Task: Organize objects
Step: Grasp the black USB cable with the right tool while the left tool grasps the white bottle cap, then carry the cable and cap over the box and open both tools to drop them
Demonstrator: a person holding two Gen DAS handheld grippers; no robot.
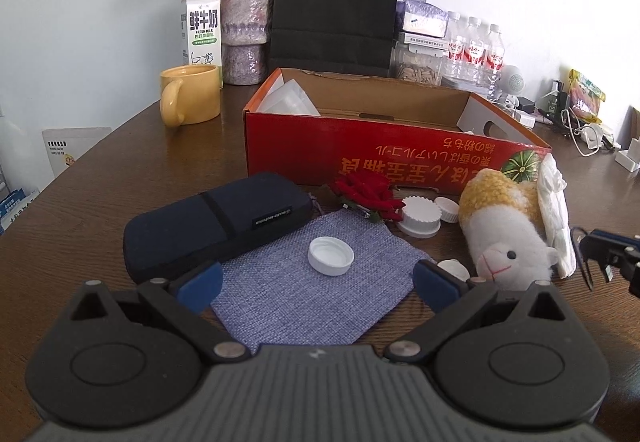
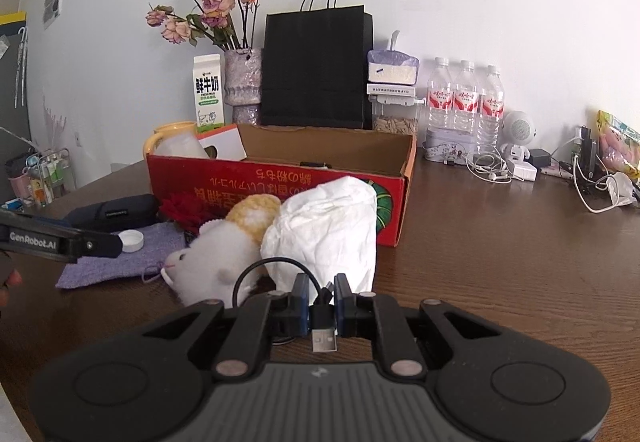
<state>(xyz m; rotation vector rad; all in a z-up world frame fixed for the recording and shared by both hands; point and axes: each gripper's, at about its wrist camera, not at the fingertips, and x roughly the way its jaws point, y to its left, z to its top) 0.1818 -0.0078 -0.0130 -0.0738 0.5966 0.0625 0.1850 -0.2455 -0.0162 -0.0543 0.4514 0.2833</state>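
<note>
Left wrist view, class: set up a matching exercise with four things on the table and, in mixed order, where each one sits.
Things:
1. bottle cap
2. mug
3. USB cable
4. plush sheep

Places:
A. left of the red box, by the milk carton
B. on the cloth pouch, ahead of the open left gripper
C. clamped in the right gripper
D. lying in front of the box, beside the white tissue

Pairs: 1-B, 2-A, 3-C, 4-D
</note>
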